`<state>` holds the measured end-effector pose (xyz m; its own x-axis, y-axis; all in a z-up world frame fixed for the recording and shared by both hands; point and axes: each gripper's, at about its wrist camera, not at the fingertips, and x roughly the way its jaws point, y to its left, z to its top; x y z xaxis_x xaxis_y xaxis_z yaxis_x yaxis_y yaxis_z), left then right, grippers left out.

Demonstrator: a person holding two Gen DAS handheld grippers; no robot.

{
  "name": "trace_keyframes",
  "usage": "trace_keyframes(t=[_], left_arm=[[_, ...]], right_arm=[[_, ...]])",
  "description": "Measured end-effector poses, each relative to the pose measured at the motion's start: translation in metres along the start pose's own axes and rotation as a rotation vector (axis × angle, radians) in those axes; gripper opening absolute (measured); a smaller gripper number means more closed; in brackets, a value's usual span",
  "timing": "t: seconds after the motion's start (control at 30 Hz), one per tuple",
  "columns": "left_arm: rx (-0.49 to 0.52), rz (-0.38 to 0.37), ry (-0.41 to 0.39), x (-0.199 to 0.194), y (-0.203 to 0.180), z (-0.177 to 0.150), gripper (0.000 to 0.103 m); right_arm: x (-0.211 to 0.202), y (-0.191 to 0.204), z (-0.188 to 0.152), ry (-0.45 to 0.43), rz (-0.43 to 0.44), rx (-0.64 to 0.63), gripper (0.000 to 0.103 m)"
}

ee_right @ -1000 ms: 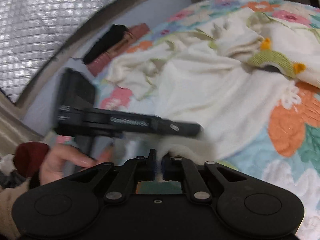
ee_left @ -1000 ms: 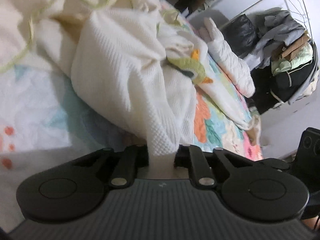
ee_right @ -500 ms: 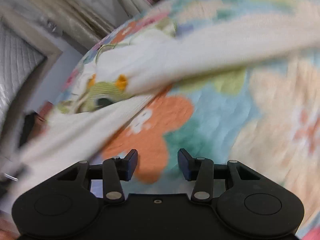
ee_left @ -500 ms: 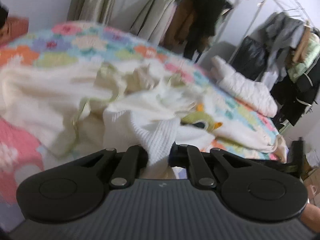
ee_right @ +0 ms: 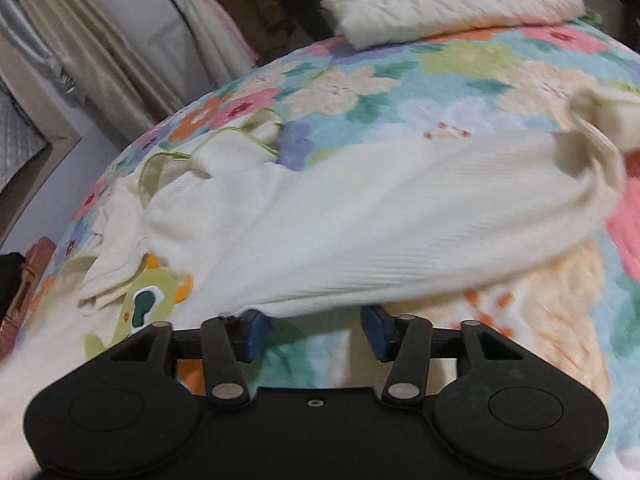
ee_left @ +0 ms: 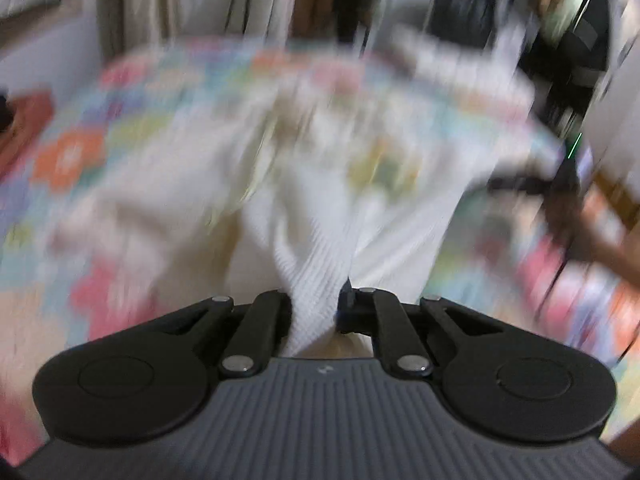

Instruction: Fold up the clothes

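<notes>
A cream knit garment [ee_right: 380, 232] with a green appliqué [ee_right: 148, 304] lies stretched and crumpled across a floral bedspread [ee_right: 460, 64]. My left gripper [ee_left: 316, 308] is shut on a fold of this cream garment [ee_left: 312, 256]; the view is motion-blurred. My right gripper [ee_right: 316, 332] is open and empty, its blue pads [ee_right: 256, 332] just below the garment's near edge, above the bedspread. The right hand and its gripper show blurred at the right of the left wrist view [ee_left: 568, 216].
A folded white quilted item [ee_right: 452, 0] lies at the bed's far end. Curtains [ee_right: 92, 60] and hanging clothes [ee_right: 248, 8] stand behind the bed. A red-brown object [ee_right: 24, 292] sits at the bed's left edge.
My right gripper let go of the garment and opened, then swung across the bed. My left gripper kept its hold and lifted and turned with the cloth.
</notes>
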<state>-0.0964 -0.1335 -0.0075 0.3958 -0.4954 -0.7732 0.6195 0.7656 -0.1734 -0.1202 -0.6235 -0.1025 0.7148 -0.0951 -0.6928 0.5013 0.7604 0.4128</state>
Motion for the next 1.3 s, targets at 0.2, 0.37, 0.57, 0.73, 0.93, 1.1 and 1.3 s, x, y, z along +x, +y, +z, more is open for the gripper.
trace_keyframes(t=[0.2,0.37,0.57,0.73,0.93,1.1,1.3], left_arm=[[0.019,0.022,0.131,0.046,-0.004,-0.025,0.007],[0.027,0.017,0.097,0.028,-0.006,-0.012,0.007],[-0.017,0.065,-0.04,-0.026,-0.01,0.011,0.008],[-0.051,0.056,0.213,0.031,-0.007,-0.018,0.008],[-0.05,0.088,0.266,0.048,-0.004,-0.025,0.008],[-0.098,0.089,0.257,0.044,0.007,-0.016,0.008],[-0.247,0.057,0.297,0.06,0.027,-0.022,0.008]], right_arm=[[-0.009,-0.03,-0.007,-0.044,-0.053,0.051,0.059],[-0.025,-0.055,0.003,-0.103,-0.114,0.081,0.06],[-0.048,-0.053,0.005,-0.099,-0.321,-0.128,0.06],[-0.065,-0.038,-0.009,-0.107,-0.382,-0.379,0.06],[-0.072,-0.085,0.014,-0.125,-0.334,-0.206,0.062],[-0.047,-0.122,0.046,-0.116,-0.243,-0.004,0.081],[0.023,-0.122,0.075,-0.102,-0.366,0.008,0.074]])
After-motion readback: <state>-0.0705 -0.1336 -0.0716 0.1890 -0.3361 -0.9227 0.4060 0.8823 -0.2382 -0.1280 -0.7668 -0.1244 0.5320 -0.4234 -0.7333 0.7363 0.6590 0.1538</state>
